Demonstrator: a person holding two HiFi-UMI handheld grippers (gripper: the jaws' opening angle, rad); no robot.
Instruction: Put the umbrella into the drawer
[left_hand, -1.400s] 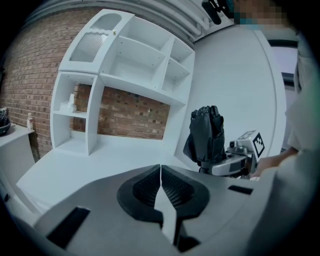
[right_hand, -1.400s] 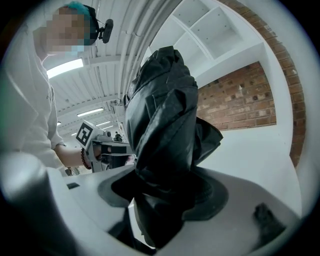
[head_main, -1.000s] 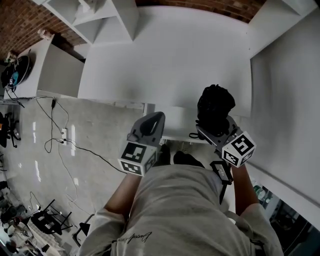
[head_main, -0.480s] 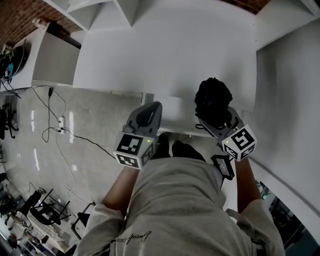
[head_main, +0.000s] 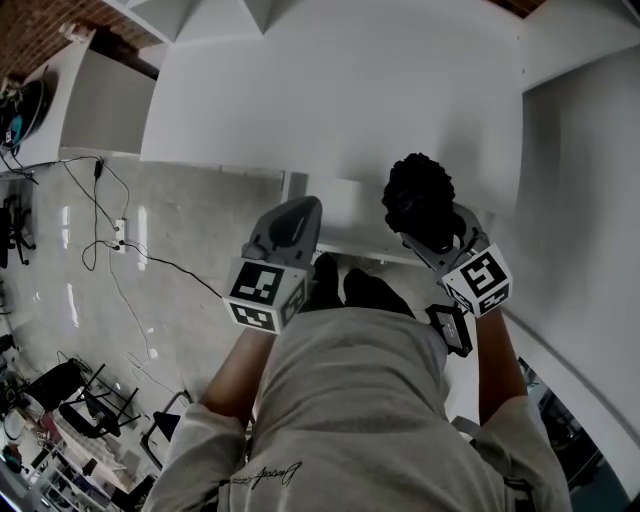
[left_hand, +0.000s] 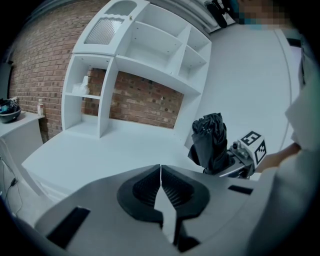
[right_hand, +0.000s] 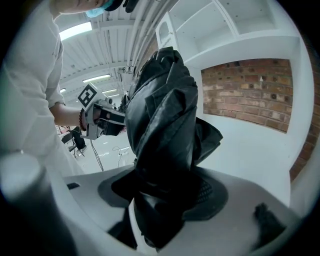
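The right gripper (right_hand: 165, 205) pinches the folded black umbrella (head_main: 417, 195) in its jaws, over the near edge of the surface (head_main: 330, 90). The left gripper (left_hand: 160, 187) has its jaws pressed together, empty. The drawer (head_main: 347, 214) seems barely open (hard to judge) — loose fabric could snag its lip.
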